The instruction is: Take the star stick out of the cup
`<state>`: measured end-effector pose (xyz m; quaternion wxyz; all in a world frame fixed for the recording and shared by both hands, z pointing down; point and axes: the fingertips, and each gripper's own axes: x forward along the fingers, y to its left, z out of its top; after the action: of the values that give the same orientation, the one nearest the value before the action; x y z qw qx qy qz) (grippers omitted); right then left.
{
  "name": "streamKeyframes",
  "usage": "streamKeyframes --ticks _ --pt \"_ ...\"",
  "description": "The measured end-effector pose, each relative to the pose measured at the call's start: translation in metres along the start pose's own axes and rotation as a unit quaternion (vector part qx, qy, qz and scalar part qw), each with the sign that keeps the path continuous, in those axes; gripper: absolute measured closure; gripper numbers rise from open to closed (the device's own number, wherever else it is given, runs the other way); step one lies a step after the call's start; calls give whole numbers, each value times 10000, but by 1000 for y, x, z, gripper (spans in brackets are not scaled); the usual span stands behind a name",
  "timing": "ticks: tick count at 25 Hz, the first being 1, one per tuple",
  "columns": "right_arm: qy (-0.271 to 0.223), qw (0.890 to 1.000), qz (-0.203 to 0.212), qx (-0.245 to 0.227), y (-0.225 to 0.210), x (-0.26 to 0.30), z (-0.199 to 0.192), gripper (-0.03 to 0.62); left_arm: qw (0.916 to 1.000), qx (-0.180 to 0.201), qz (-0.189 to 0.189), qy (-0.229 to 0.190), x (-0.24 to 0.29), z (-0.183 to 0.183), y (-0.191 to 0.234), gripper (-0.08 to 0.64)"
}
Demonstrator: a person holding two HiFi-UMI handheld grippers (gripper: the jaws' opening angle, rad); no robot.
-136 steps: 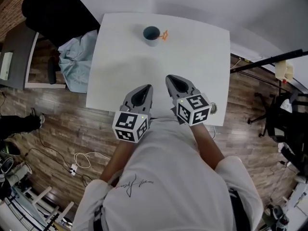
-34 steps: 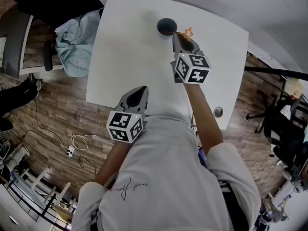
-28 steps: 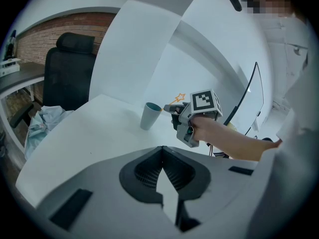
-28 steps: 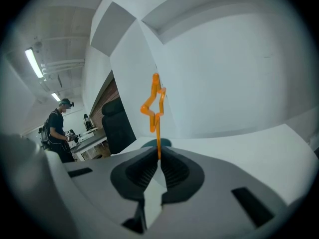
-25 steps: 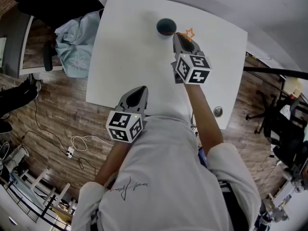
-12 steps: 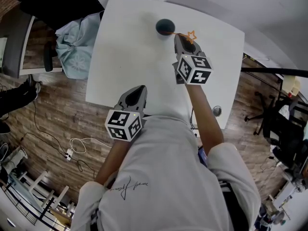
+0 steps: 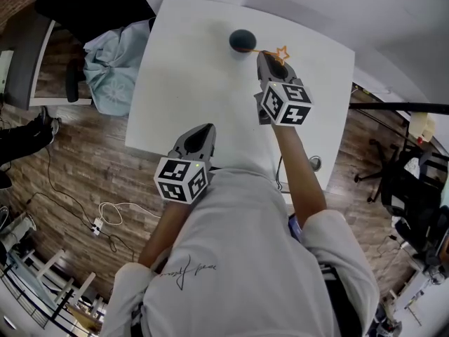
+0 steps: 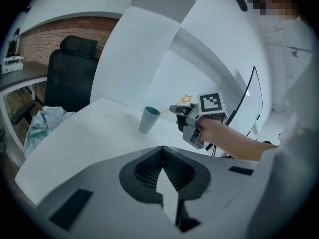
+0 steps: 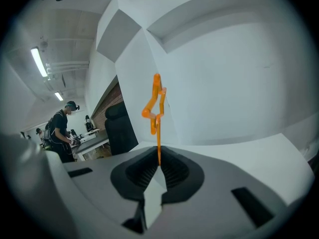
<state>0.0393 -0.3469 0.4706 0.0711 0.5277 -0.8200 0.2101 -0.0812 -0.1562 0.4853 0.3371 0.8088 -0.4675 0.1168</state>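
Grips thin orange plastic star stick in right gripper, tilted over round teal cup, seemingly not yet clear of rim; holds left gripper closed, empty.

white table, black chair, blue cloth

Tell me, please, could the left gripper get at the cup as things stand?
Probably yes: only bare table lies between left gripper and cup; the right gripper, holding the star stick, sits to the cup's right.
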Motion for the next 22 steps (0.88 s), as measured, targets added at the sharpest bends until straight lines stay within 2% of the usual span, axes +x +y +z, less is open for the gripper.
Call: streamKeyframes --ticks 22 --pt "-294 9995 49 -48 6 -31 19 568 9994 270 -138 -175 -7 5 -18 557"
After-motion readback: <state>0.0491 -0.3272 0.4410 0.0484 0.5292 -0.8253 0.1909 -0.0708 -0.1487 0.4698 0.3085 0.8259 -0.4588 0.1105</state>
